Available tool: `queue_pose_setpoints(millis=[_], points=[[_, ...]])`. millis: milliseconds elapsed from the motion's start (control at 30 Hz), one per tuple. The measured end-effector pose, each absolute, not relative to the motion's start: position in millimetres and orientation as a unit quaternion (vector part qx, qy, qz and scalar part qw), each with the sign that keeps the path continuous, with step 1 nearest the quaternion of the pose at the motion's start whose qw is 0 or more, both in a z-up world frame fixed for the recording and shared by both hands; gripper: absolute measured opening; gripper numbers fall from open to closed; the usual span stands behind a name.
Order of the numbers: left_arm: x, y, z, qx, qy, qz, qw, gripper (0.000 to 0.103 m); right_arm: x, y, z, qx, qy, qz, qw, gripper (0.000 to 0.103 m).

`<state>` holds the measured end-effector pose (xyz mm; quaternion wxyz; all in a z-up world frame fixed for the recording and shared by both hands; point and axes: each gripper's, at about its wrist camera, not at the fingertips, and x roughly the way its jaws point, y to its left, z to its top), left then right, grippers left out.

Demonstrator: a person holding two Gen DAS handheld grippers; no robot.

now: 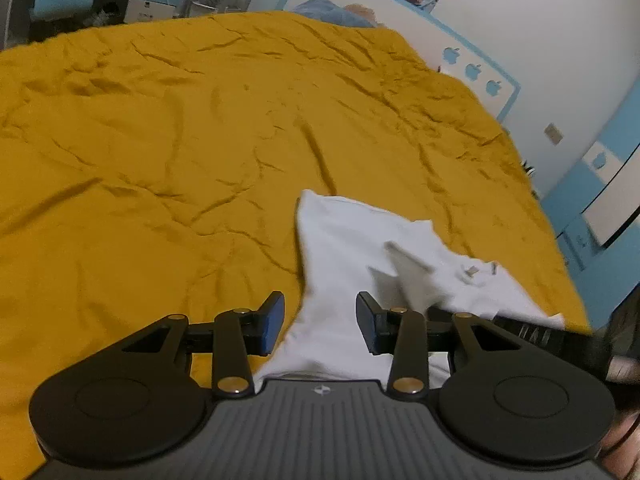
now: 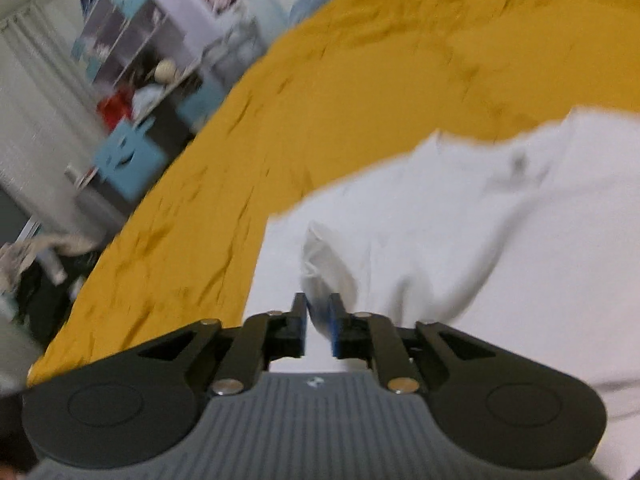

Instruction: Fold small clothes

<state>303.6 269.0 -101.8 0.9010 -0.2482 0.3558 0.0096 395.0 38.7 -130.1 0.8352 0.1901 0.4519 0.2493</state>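
Observation:
A small white garment (image 1: 352, 252) lies on the mustard-yellow bedcover (image 1: 180, 128), with a small tag near its right side. My left gripper (image 1: 320, 326) is open, its blue-padded jaws hovering over the garment's near edge with nothing between them. In the right wrist view the same white garment (image 2: 460, 232) fills the right half over the yellow cover (image 2: 320, 100). My right gripper (image 2: 319, 320) is shut on a raised fold of the white cloth. The right gripper's black body also shows at the right edge of the left wrist view (image 1: 560, 336).
The bed's far edge meets a white and blue wall with apple decals (image 1: 472, 68). A blue bundle (image 1: 332, 10) lies at the bed's far end. Shelves and blue boxes (image 2: 128, 152) stand beside the bed on the left in the blurred right wrist view.

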Motion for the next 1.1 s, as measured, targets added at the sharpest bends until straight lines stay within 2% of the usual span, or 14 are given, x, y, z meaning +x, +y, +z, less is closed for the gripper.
queue_pose_setpoints(millis=[67,200,367,600,667,733,900,1100], points=[[306,272,-104,-0.268,0.35,-0.002,0.898,0.051,393,41,-135,0.187,0.455,0.266,0.829,0.029],[319,274,-108,-0.312,0.349,-0.035,0.883,0.052,388,21,-130,0.2,0.443,0.278,0.828,0.037],[352,257,-127,-0.313,0.38,-0.052,0.869,0.058,379,-34,-112,0.202,0.42,0.243,0.851,0.038],[393,239,-161,-0.322,0.404,-0.041,0.855,0.058,345,-134,-101,0.195,0.392,0.165,0.884,0.042],[396,233,-163,-0.313,0.401,-0.044,0.86,0.043,328,-156,-101,0.182,0.39,0.151,0.89,0.042],[393,227,-157,-0.299,0.391,-0.05,0.869,0.011,309,-176,-107,0.166,0.391,0.132,0.896,0.042],[387,214,-112,-0.277,0.348,-0.076,0.893,0.005,283,-202,-131,0.164,0.403,0.098,0.895,0.04],[388,181,-32,-0.255,0.309,-0.121,0.908,0.005,290,-171,-128,0.158,0.367,0.181,0.899,0.038]])
